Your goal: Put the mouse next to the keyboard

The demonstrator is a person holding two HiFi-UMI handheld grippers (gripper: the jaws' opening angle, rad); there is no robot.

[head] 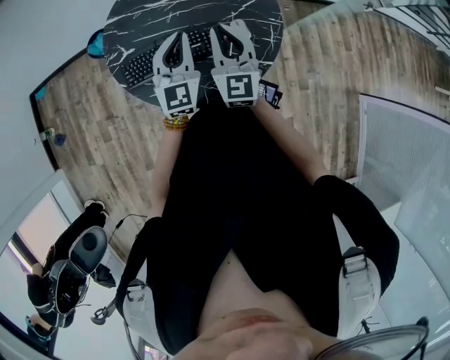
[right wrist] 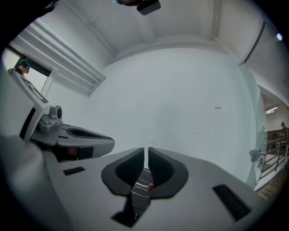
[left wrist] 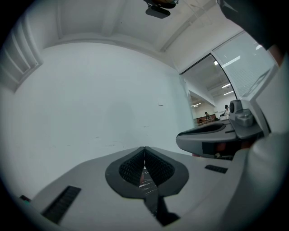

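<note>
A black keyboard (head: 144,63) lies on the round black marble table (head: 140,21) at the top of the head view. My left gripper (head: 177,35) and right gripper (head: 232,27) are held side by side and level above the table's near edge, partly covering the keyboard. Both are shut with nothing between their pads. In the left gripper view the left gripper (left wrist: 144,149) faces a white wall, and the right gripper (left wrist: 212,140) shows beside it. The right gripper view shows the right gripper (right wrist: 146,149) with only a hairline slit. No mouse can be seen in any view.
Wooden floor (head: 105,140) surrounds the table. A blue object (head: 95,43) sits at the table's left edge. White panels and glass partitions (head: 394,155) stand to the right. A dark bag and gear (head: 70,271) lie on the floor at lower left.
</note>
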